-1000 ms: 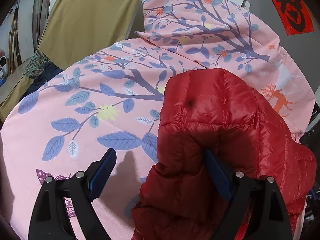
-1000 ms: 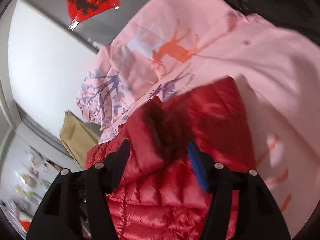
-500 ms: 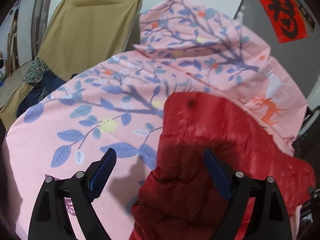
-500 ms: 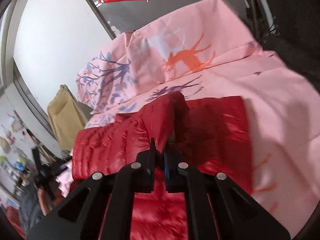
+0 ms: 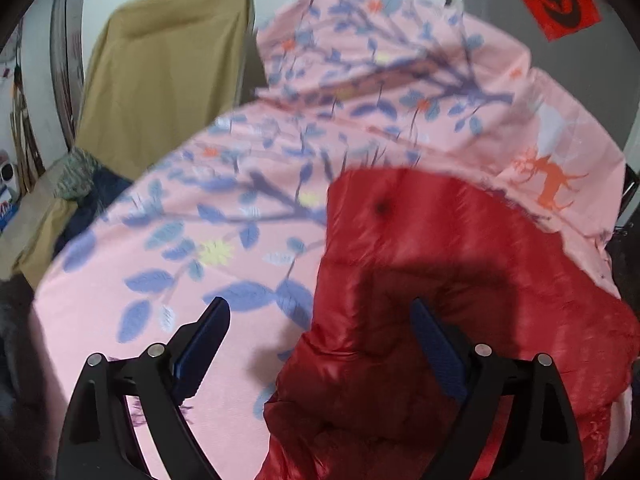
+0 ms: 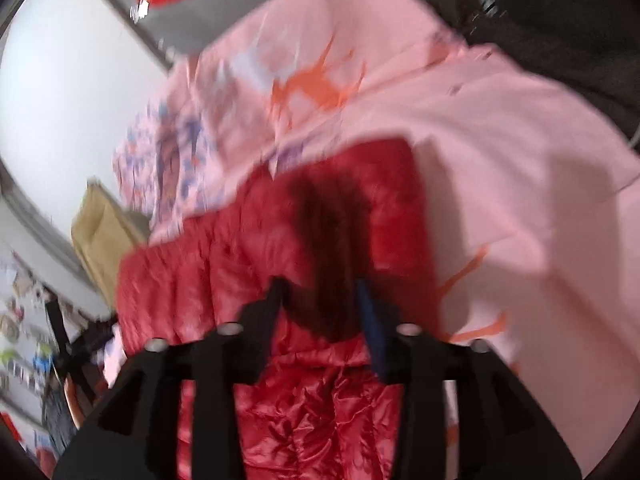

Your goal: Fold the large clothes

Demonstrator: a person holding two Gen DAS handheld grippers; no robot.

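Two tools hover over the puffy red quilted jacket [image 5: 460, 248], which lies on the pink leaf-printed sheet [image 5: 180, 248] covering the bed. The right tool [image 6: 324, 300], pinched tight on a ridge of jacket half a second ago, is now opening, fabric below but unpressed. The left tool [image 5: 320, 336] stays wide, holding nothing. That fold looks released.

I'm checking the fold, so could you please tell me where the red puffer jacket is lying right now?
The red puffer jacket lies on the pink leaf-print sheet, at the lower right of the left wrist view, ahead of the left claw. In the right wrist view it fills the lower centre.
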